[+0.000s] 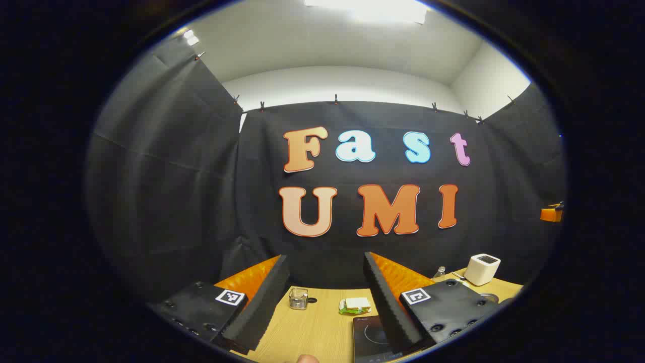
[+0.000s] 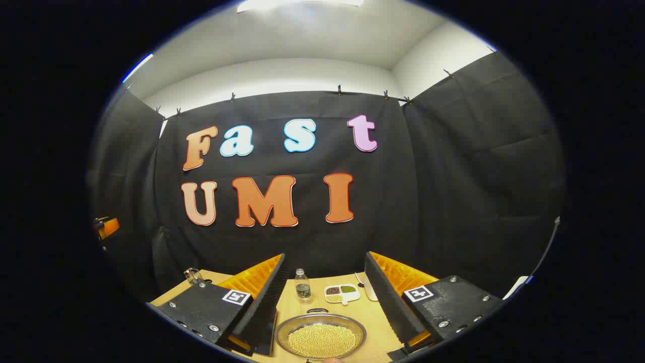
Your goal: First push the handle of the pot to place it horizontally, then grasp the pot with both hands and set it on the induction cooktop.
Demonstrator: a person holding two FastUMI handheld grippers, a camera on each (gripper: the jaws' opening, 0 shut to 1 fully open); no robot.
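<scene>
In the right gripper view a shallow metal pot (image 2: 320, 337) filled with yellow beans sits on the wooden table (image 2: 375, 315), just ahead of and between my fingers. A small dark handle (image 2: 317, 310) shows at its far rim. My right gripper (image 2: 325, 255) is open above the pot and touches nothing. In the left gripper view the black induction cooktop (image 1: 372, 335) lies on the table (image 1: 312, 327), partly under the right-hand finger. My left gripper (image 1: 325, 257) is open and holds nothing. A bit of metal rim (image 1: 488, 297) shows past its right-hand finger.
A glass holder (image 1: 298, 298) and a green-and-white sponge (image 1: 355, 305) lie beyond the cooktop. A white box (image 1: 482, 268) and a bottle (image 1: 440, 272) stand at the right. Behind the pot are a water bottle (image 2: 302, 285) and a divided dish (image 2: 342, 294).
</scene>
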